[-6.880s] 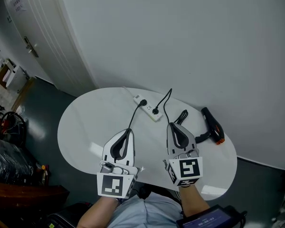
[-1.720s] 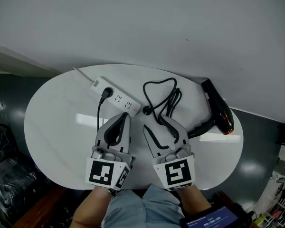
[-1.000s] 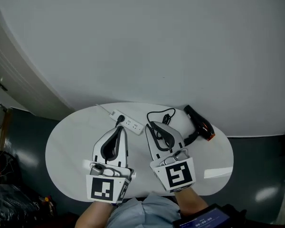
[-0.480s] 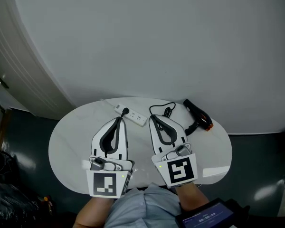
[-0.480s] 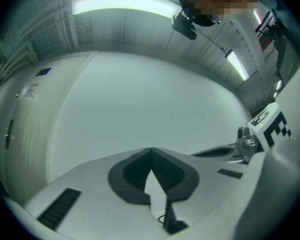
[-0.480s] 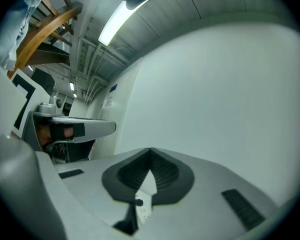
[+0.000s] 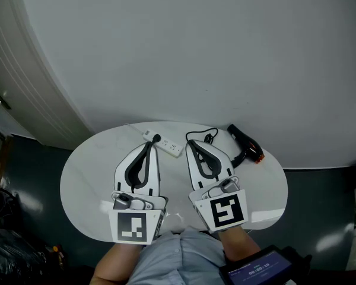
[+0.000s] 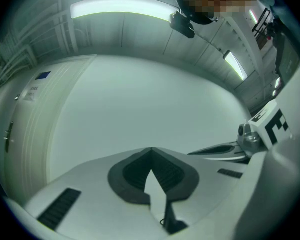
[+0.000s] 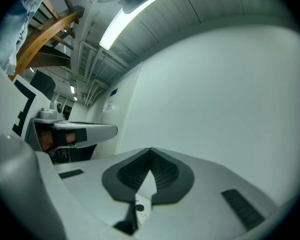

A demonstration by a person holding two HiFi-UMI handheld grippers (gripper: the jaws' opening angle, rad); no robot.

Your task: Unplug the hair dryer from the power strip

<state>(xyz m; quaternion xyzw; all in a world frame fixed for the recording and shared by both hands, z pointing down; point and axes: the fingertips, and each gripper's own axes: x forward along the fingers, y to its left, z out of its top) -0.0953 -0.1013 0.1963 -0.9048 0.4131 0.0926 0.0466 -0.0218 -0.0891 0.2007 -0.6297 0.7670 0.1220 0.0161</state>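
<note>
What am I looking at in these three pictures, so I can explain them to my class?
There is no robot: a person holds a two-jawed tool in each hand. The overhead picture comes from a camera on the person's head, looking down at the left tool and right tool. The other two come from cameras riding on each tool, looking along its jaws. Both tools have their jaws together and hold nothing. On the white oval table lie a white power strip with one black plug in it, and a black hair dryer with its cord looped beside the strip.
</note>
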